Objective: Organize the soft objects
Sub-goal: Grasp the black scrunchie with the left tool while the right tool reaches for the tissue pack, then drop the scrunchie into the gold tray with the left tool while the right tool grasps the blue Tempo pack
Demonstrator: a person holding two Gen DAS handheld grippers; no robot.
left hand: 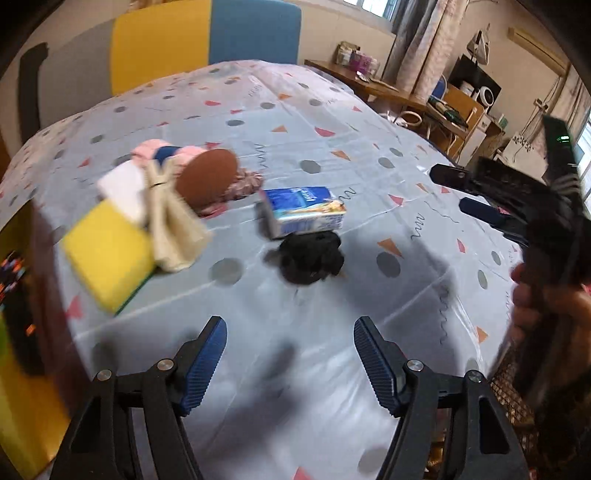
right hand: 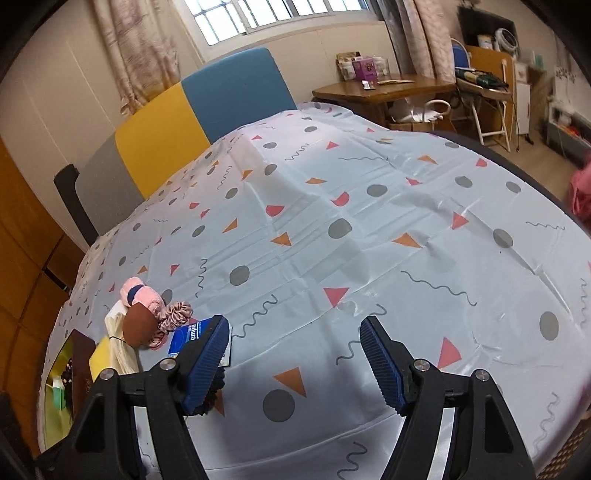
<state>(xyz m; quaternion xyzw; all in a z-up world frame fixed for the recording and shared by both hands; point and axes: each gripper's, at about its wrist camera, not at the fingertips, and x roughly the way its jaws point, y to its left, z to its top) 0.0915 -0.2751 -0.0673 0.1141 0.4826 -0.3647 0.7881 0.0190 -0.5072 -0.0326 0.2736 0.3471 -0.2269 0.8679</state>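
Looking along my left gripper (left hand: 290,363), I am holding its jaws wide and empty; the black scrunchie (left hand: 308,258) is lying ahead, mid-table. Along my right gripper (right hand: 293,360), equally spread, it is peeking behind the left finger.

soft daylight from the window (right hand: 266,14); left view motion-blurred, fisheye edges dark and bent.

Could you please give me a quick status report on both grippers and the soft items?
Left gripper open, empty. Right gripper open, empty. Black scrunchie loose beside tissue pack; nothing blocking.
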